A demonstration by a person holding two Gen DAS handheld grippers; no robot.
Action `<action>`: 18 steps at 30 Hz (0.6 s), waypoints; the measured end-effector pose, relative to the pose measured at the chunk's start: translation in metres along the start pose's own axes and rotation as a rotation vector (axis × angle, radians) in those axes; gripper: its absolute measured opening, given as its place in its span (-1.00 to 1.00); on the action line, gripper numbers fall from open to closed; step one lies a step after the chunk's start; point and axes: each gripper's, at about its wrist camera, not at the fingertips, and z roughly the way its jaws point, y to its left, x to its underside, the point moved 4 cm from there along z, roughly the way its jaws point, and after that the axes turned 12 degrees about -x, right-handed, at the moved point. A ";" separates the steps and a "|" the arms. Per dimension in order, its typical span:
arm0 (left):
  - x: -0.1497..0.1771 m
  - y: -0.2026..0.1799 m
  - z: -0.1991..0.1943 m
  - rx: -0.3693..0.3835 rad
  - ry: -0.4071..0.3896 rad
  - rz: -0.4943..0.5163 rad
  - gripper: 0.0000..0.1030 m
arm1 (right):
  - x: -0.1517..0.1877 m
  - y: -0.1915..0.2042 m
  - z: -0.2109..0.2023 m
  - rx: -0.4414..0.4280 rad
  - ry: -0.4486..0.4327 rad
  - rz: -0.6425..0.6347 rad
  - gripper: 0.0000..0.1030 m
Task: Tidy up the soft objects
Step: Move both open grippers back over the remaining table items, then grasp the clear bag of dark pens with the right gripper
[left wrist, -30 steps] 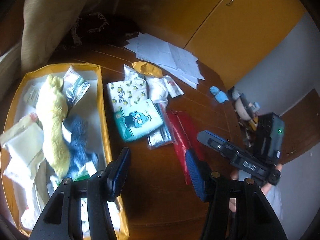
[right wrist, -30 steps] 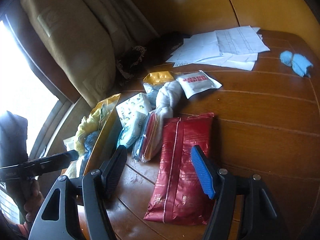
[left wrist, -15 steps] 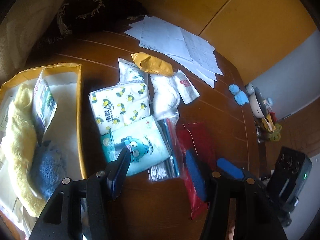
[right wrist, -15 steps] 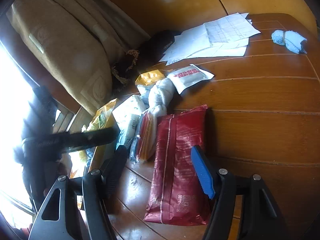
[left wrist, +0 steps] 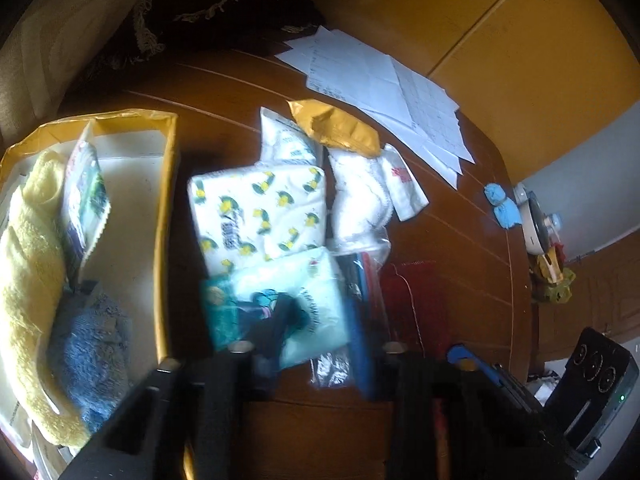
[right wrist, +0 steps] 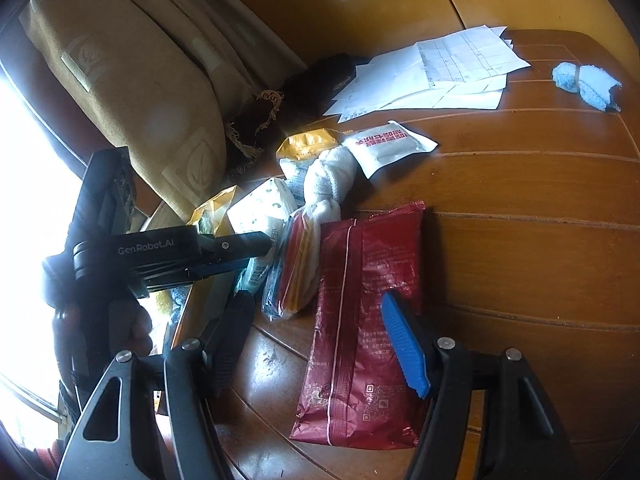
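Observation:
In the left wrist view, my left gripper (left wrist: pixel 316 332) is open, its jaws on either side of a teal cartoon tissue pack (left wrist: pixel 276 304). Behind it lie a lemon-print tissue pack (left wrist: pixel 256 212), a white rolled towel (left wrist: pixel 360 196), a gold pouch (left wrist: pixel 336 128) and a red packet (left wrist: pixel 412 300). A yellow-rimmed box (left wrist: pixel 168 184) at left holds a yellow towel (left wrist: pixel 28 264) and a blue cloth (left wrist: pixel 88 356). In the right wrist view, my right gripper (right wrist: pixel 320 340) is open over the red packet (right wrist: pixel 368 292); the left gripper (right wrist: pixel 248 248) reaches in from the left.
White papers (left wrist: pixel 384 88) lie at the table's far side, a blue cloth bundle (right wrist: pixel 584 84) at the far right. A beige cushion (right wrist: pixel 132 92) and a dark fringed cloth (right wrist: pixel 260 120) stand behind. A yellow cabinet (left wrist: pixel 520 32) is beyond the table.
My left gripper has moved forward and down from beside the box onto the teal tissue pack, with motion blur now. My right gripper has barely moved over the red packet.

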 end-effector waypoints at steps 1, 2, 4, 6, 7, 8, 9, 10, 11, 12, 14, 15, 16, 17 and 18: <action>0.001 -0.001 0.000 -0.006 -0.002 0.007 -0.72 | 0.000 0.000 0.000 0.001 0.000 -0.003 0.28; 0.002 -0.003 -0.001 -0.014 -0.007 0.021 -0.87 | 0.000 0.000 0.001 0.002 0.000 -0.004 0.28; 0.005 -0.003 -0.004 -0.015 -0.013 0.024 -0.95 | 0.000 0.000 0.001 0.004 0.001 -0.008 0.28; 0.009 -0.005 -0.013 0.005 -0.031 0.044 -0.99 | 0.001 0.001 0.001 0.005 -0.001 -0.010 0.28; 0.011 -0.005 -0.019 0.022 -0.042 0.050 -0.99 | 0.001 0.001 0.001 0.004 -0.002 -0.009 0.28; 0.014 -0.005 -0.025 0.036 -0.052 0.058 -0.99 | 0.001 0.001 0.001 0.003 -0.003 -0.010 0.28; 0.017 -0.005 -0.031 0.053 -0.061 0.064 -0.99 | 0.001 0.000 0.001 0.002 -0.003 -0.011 0.28; 0.020 -0.004 -0.037 0.069 -0.068 0.067 -0.99 | 0.001 0.001 0.002 0.000 -0.003 -0.013 0.28; 0.024 -0.003 -0.042 0.083 -0.071 0.069 -0.99 | 0.001 0.001 0.002 -0.004 -0.002 -0.014 0.28; 0.029 -0.002 -0.048 0.102 -0.075 0.068 -0.99 | 0.001 0.001 0.001 -0.007 0.000 -0.016 0.28; 0.040 0.001 -0.057 0.139 -0.082 0.070 -1.00 | 0.002 0.004 0.002 -0.013 0.002 -0.029 0.28; 0.046 0.002 -0.061 0.154 -0.087 0.072 -1.00 | 0.002 0.005 0.002 -0.011 0.003 -0.039 0.28; 0.051 0.005 -0.064 0.167 -0.086 0.065 -1.00 | 0.003 0.007 0.002 -0.006 0.004 -0.052 0.28; 0.057 0.008 -0.066 0.185 -0.081 0.058 -1.00 | 0.003 0.010 0.003 -0.004 0.006 -0.067 0.28; 0.062 0.012 -0.068 0.211 -0.076 0.049 -1.00 | 0.003 0.012 0.003 -0.007 0.009 -0.078 0.28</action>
